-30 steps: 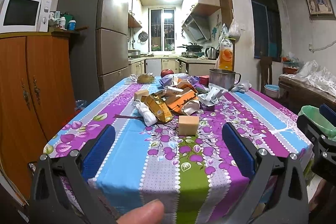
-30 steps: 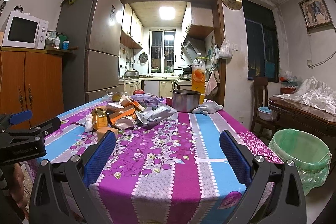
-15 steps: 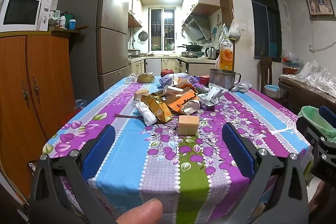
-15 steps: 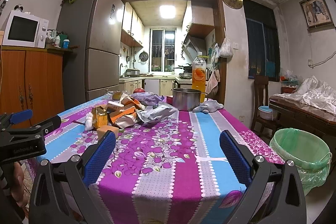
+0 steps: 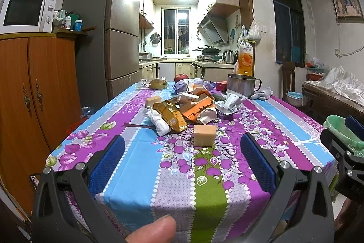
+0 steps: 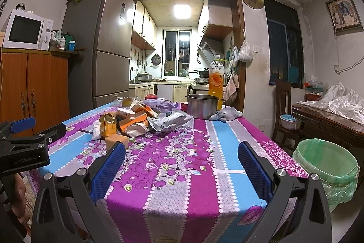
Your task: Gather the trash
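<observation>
A heap of trash (image 5: 182,107) lies mid-table: crushed orange and gold cartons, a crumpled white tissue (image 5: 158,122), torn wrappers. A tan foam block (image 5: 204,135) stands nearest, just beyond my left gripper (image 5: 180,159), which is open and empty above the table's near end. The right wrist view shows the same heap (image 6: 134,120) to the left, with my right gripper (image 6: 181,165) open and empty over the near right of the tablecloth. A green-lined bin (image 6: 326,165) stands on the floor right of the table.
A steel pot (image 6: 202,106), orange juice bottle (image 6: 216,80), grey glove (image 6: 224,116), apple (image 5: 180,78) and bun (image 5: 157,83) sit at the table's far end. A wooden cabinet (image 5: 34,95) with a microwave stands left, a cluttered side table (image 6: 329,115) right. The person's thumb (image 5: 154,229) shows below.
Both grippers have barely moved; the views shift only slightly toward the table. Nothing was taken hold of or let go.
</observation>
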`<state>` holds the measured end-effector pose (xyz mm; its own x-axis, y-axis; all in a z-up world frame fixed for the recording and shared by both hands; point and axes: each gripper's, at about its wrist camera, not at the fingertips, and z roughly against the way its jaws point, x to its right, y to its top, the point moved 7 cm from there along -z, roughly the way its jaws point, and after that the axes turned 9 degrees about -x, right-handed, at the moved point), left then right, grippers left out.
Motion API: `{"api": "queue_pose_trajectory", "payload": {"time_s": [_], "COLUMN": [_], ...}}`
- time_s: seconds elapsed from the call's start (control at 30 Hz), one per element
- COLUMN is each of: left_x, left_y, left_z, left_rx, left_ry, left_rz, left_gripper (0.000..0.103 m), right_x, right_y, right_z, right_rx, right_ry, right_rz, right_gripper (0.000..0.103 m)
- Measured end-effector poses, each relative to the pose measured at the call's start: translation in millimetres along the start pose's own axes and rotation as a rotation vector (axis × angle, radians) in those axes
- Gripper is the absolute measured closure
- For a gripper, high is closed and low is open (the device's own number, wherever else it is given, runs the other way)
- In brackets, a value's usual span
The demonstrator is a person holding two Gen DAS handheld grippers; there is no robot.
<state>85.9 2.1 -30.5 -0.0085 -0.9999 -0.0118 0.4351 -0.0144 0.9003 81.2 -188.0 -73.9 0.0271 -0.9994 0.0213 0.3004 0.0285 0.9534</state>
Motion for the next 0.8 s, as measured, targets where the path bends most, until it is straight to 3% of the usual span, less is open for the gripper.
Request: {"api": "queue_pose_trajectory", "payload": {"time_s": [0.8], "left_x": [1.6], "left_y": [-0.4], "left_z": [-7.7], "left_rx": [-0.012], "left_ry": [-0.003], "left_rz": [0.001], "left_gripper": [0.005], "right_x": [-1.0], "right_y": [-2.9], "right_z": [-12.6], "right_rx": [-0.031], "right_ry": [0.006], "right_rz": [0.013], "right_gripper": [0.005]}}
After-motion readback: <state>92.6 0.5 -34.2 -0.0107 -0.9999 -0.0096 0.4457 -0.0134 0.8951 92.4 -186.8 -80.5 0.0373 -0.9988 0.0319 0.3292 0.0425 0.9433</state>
